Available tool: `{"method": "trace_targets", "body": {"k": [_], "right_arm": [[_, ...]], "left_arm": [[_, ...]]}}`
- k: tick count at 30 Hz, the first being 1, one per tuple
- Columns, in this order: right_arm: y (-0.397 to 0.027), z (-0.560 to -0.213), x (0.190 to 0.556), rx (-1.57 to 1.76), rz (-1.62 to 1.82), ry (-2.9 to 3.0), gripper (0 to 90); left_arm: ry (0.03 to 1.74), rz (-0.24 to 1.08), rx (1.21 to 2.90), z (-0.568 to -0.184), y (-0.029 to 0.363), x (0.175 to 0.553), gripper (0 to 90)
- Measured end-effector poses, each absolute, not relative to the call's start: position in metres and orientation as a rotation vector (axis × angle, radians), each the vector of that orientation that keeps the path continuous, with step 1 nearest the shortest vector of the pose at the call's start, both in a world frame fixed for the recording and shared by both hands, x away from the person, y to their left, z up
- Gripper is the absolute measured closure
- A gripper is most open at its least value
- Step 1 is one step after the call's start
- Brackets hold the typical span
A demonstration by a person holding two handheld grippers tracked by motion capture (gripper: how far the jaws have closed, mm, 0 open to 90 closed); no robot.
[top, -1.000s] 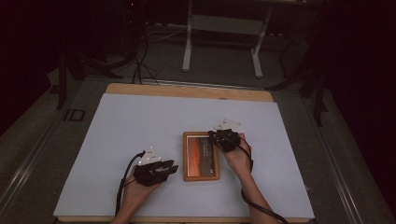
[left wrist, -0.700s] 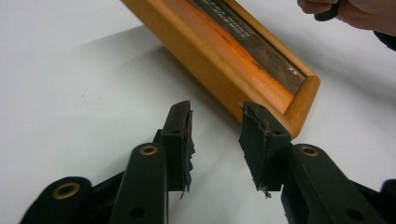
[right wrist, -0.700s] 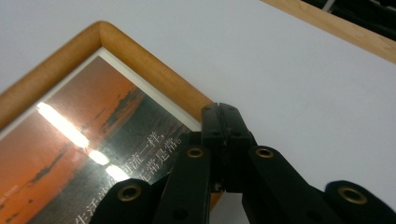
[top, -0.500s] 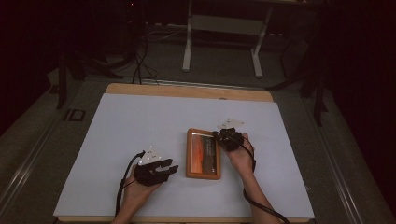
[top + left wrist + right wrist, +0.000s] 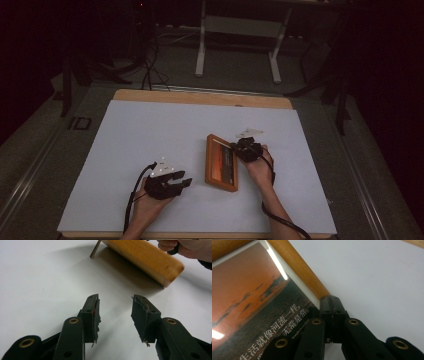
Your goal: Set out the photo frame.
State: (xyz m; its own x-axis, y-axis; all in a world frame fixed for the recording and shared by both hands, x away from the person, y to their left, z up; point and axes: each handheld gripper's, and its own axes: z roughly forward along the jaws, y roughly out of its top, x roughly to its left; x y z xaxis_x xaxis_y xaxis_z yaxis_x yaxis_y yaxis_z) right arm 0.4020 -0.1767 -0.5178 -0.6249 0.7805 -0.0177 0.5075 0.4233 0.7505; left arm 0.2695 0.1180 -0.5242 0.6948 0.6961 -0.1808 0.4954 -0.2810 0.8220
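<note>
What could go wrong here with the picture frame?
1. The right gripper pinches only the wooden rim of the picture frame, so it might slip or twist out.
2. The frame leans on a thin back stand; it could topple.
3. The left gripper, whose jaws have just been opening, holds nothing and gives no support.

High view dim overall; room beyond my white table (image 5: 150,140) nearly black, details grainy. Left gripper view bright, picture frame (image 5: 147,258) casting a soft broad shadow toward me. Right gripper view: glare streaks on the frame's glass (image 5: 275,262), near jaws soft, out of focus, the print's lettering slightly blurred.
</note>
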Motion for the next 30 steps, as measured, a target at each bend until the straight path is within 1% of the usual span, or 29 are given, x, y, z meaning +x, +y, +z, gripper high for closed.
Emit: {"method": "trace_targets", "body": {"k": [6, 10, 19, 22, 30], "right_arm": [[-0.177, -0.518, 0.402, 1.098, 1.034, 2.324, 90.0], [-0.177, -0.518, 0.402, 1.097, 1.038, 2.317, 90.0], [-0.177, -0.519, 0.4, 1.086, 1.037, 2.307, 90.0], [-0.176, -0.519, 0.4, 1.09, 1.036, 2.302, 90.0], [-0.177, -0.52, 0.399, 1.085, 1.04, 2.299, 90.0]], "left_arm": [[0.904, 0.253, 1.949, -0.523, 0.111, 0.267, 55.0], [0.886, 0.245, 1.954, -0.522, 0.107, 0.264, 51.8], [0.873, 0.22, 1.979, -0.518, 0.087, 0.26, 38.3], [0.878, 0.203, 1.973, -0.515, 0.08, 0.261, 35.5], [0.877, 0.156, 1.952, -0.512, 0.058, 0.266, 33.1]]}}
